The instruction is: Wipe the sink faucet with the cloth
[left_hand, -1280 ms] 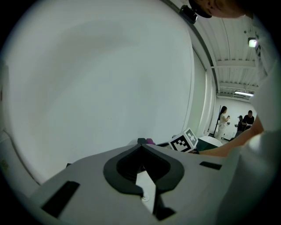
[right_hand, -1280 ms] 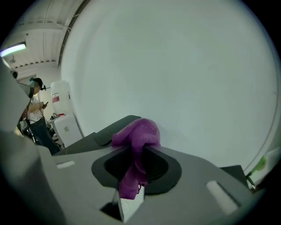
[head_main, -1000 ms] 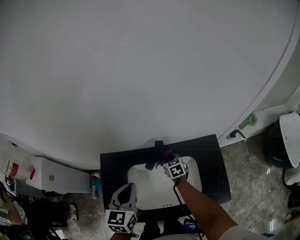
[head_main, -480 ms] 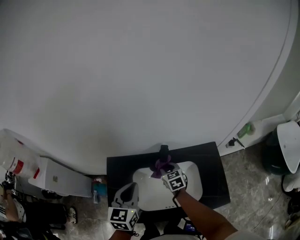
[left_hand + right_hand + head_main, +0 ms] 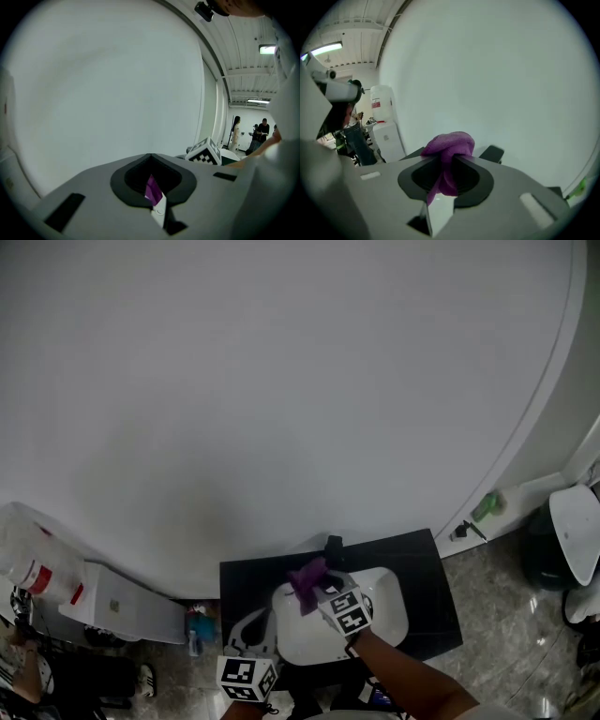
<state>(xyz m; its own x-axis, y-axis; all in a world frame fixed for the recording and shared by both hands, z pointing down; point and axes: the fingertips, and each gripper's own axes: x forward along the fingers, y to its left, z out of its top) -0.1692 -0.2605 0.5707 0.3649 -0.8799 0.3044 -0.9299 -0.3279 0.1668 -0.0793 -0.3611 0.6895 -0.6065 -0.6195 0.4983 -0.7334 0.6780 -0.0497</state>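
Observation:
A black faucet (image 5: 333, 547) stands at the back of a white sink (image 5: 380, 610) set in a black counter (image 5: 431, 577). My right gripper (image 5: 323, 592) is shut on a purple cloth (image 5: 307, 579), which hangs bunched just left of and in front of the faucet, over the basin. In the right gripper view the cloth (image 5: 450, 147) bulges out above the closed jaws of the right gripper (image 5: 450, 159), with a dark faucet part (image 5: 491, 152) just behind. My left gripper (image 5: 248, 652) hovers at the sink's near left edge, its jaws together and empty. The left gripper (image 5: 151, 159) shows a purple sliver through its slit.
A large white curved wall (image 5: 281, 381) rises behind the sink. A white cabinet (image 5: 122, 601) and a jug with a red label (image 5: 37, 563) stand at the left. A green item (image 5: 487, 505) lies on a ledge at the right. People (image 5: 263, 131) stand far off.
My right gripper has drawn the purple cloth off the faucet, down and to the left over the basin. The left gripper has stayed about where it was.

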